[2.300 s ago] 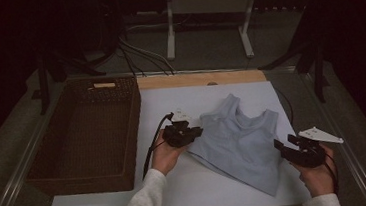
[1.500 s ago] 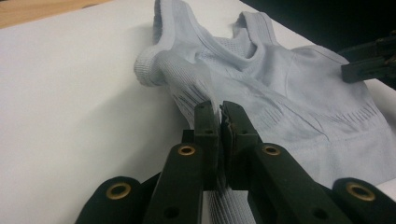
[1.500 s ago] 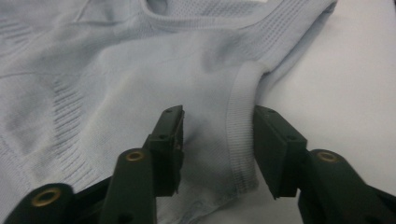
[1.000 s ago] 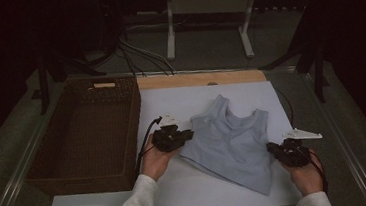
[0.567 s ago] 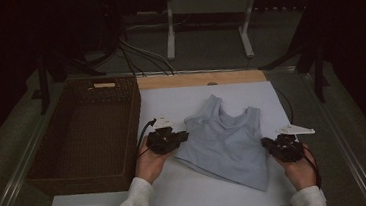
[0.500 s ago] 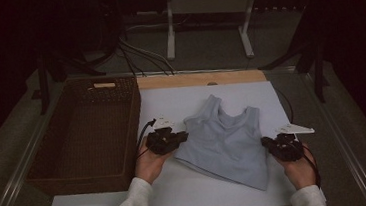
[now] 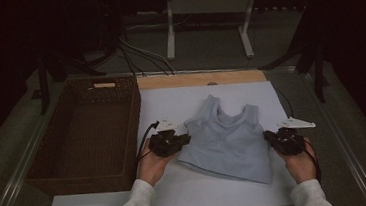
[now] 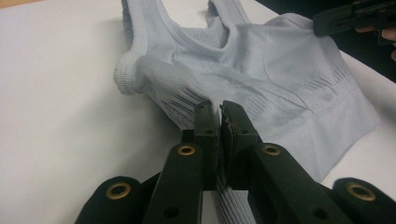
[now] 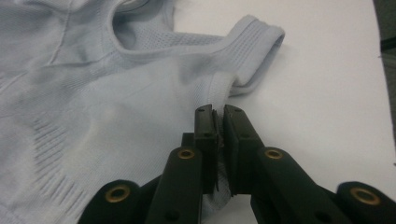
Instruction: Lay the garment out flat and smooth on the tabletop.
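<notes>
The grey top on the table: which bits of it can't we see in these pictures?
- Underside of the grey top: lies flat on the white table, all views.
- Side edge under the left gripper: pinched between its shut jaws, left gripper view.
- Side edge under the right gripper: clamped likewise, right gripper view.
- Bottom hem: cut off by the left edge, right gripper view.
- Knit pattern: too small and dark, high view.

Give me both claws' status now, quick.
Left claw: shut on the grey top, at its side edge.
Right claw: shut on the same top's other side.
</notes>
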